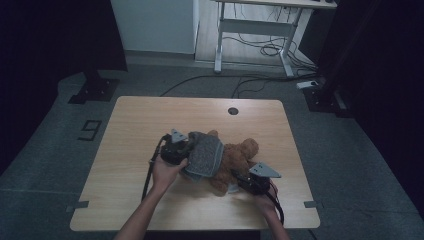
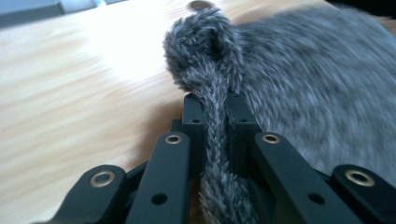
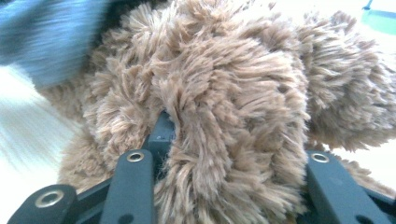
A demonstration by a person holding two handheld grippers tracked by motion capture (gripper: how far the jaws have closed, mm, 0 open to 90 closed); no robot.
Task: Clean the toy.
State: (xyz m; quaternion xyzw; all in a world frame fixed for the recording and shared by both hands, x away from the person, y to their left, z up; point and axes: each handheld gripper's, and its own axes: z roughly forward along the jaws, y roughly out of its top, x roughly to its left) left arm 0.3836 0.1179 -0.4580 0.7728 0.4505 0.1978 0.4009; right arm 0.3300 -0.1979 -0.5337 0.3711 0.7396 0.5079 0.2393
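Note:
A brown teddy bear [image 1: 239,155] lies on its side in the middle of the wooden table [image 1: 135,125]. A grey fuzzy cloth [image 1: 205,154] is draped over its left half. My left gripper [image 1: 186,146] sits at the cloth's left edge and is shut on a fold of the grey cloth [image 2: 215,116], which runs between the jaws. My right gripper [image 1: 236,176] is at the bear's near side, its jaws closed on a thick furry limb of the bear [image 3: 233,140]. A corner of the grey cloth [image 3: 51,37] shows at the upper left in the right gripper view.
A round cable hole [image 1: 233,111] sits near the table's far edge. Beyond the table stand a white desk frame [image 1: 250,30] with loose cables on the floor and a dark stand base [image 1: 95,90] at the left.

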